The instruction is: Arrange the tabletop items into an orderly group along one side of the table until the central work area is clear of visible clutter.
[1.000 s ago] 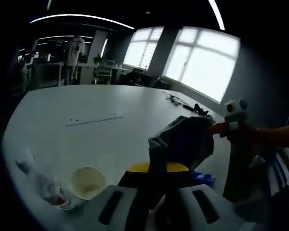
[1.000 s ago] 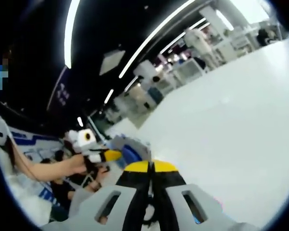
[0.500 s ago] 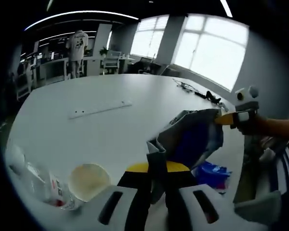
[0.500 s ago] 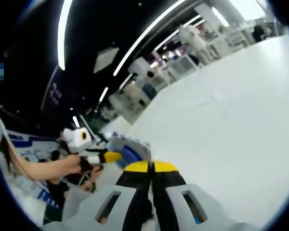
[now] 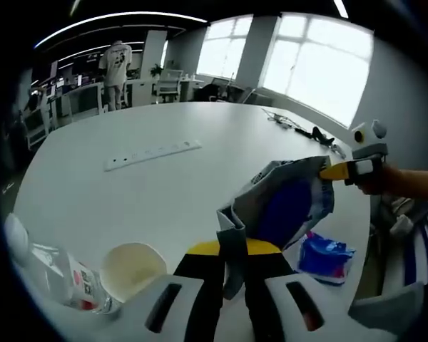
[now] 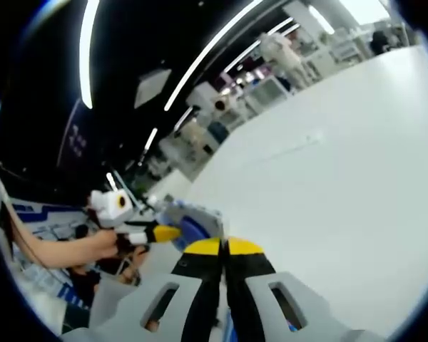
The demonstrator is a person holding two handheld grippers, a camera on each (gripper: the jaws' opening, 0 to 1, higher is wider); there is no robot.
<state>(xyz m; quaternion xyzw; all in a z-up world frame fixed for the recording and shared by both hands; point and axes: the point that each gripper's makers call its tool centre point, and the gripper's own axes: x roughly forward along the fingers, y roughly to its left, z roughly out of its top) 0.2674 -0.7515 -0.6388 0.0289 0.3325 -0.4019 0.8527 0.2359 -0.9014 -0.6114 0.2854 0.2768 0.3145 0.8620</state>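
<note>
Blue-grey bag (image 5: 285,206) | clamped between left hand-held gripper (image 5: 232,260) | lifted off table (image 5: 128,192)

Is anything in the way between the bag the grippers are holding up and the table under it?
Partly: both grippers grip the grey and blue bag, left gripper and right gripper. Below it lies a small blue packet; a paper cup stands nearby.

Left gripper (image 5: 232,249) with grey slotted jaws, black fingers, yellow tips, right gripper (image 6: 225,249) coloured alike

Lit by bright windows (image 5: 307,64) and ceiling light strips (image 6: 221,43); glare on white table (image 5: 150,185); heavy fisheye bending at edges; right gripper view softly blurred.
</note>
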